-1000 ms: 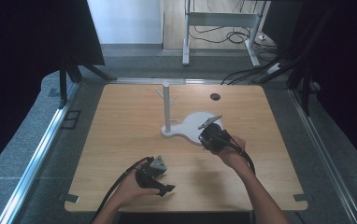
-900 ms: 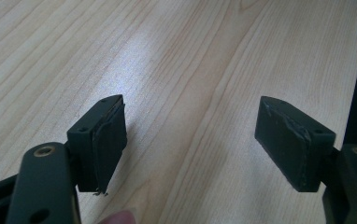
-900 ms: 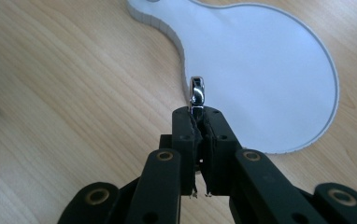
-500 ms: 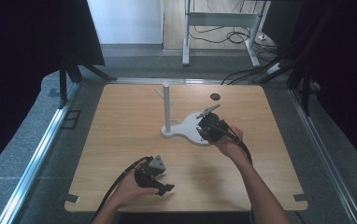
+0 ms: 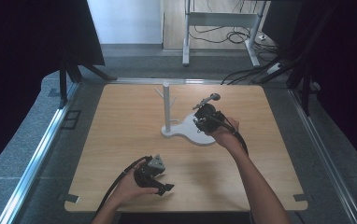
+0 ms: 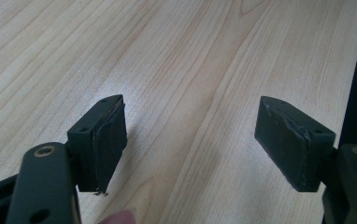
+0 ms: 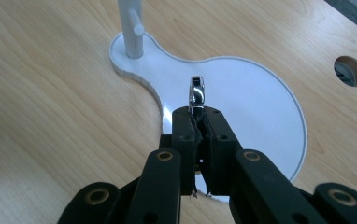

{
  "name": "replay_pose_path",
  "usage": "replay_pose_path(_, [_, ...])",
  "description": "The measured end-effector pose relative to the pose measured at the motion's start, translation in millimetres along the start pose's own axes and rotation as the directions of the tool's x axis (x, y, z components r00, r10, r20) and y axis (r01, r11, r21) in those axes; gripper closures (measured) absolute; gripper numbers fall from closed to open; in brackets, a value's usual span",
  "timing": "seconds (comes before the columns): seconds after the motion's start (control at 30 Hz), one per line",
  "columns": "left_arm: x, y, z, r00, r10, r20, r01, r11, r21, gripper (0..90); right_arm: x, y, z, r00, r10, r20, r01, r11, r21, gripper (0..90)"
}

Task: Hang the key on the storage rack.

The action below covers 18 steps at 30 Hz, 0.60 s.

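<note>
My right gripper (image 5: 201, 111) (image 7: 197, 117) is shut on a shiny metal utensil (image 5: 209, 100) (image 7: 196, 92), seemingly a small spoon, whose rounded end points up and to the far right. It hangs over the white pear-shaped base (image 5: 193, 133) (image 7: 246, 93) of a stand with a white post (image 5: 167, 105) (image 7: 130, 28) bearing short pegs. My left gripper (image 5: 160, 181) (image 6: 190, 140) rests near the table's front edge. Its jaws stand wide apart, with bare wood between them.
The wooden table (image 5: 120, 135) has a round cable hole (image 7: 350, 70) beyond the stand's base. Metal rails run along its left (image 5: 41, 149) and right sides, with dark curtains behind. A desk frame and cables (image 5: 223, 28) stand on the floor beyond.
My right gripper has lifted the utensil off the stand's base and carried it up and farther from the person. The left gripper has stayed put.
</note>
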<state>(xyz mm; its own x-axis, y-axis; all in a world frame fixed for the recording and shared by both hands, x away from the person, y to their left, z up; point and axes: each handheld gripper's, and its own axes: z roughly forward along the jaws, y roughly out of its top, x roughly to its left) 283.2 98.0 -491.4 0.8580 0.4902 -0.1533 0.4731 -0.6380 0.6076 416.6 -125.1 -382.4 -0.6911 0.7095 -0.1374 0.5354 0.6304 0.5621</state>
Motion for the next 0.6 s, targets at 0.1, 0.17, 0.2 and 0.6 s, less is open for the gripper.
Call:
replay_pose_path(0.1, [-0.3,0.0,0.1,1.0000,-0.002,0.000,0.002,1.0000,0.001,25.6,-1.4,6.1,3.4,1.0000,-0.005,-0.001,0.005,1.000,0.000,84.8])
replay_pose_path(0.17, [-0.1,0.0,-0.1,1.0000,0.000,0.001,0.000,1.0000,0.000,25.6,-2.3,10.5,5.8,1.0000,-0.001,0.000,0.001,1.000,0.003,84.8])
replay_pose_path(0.2, [-0.1,0.0,-0.3,1.0000,-0.001,0.002,0.001,1.0000,-0.002,25.7,-2.8,12.6,7.0,1.0000,-0.005,0.001,0.005,1.000,0.004,84.8])
replay_pose_path(0.6, [0.8,-0.3,-3.1,1.0000,-0.009,0.004,0.009,0.9999,-0.009,25.7,-10.3,37.7,21.2,1.0000,0.009,0.000,-0.009,1.000,-0.001,84.8])
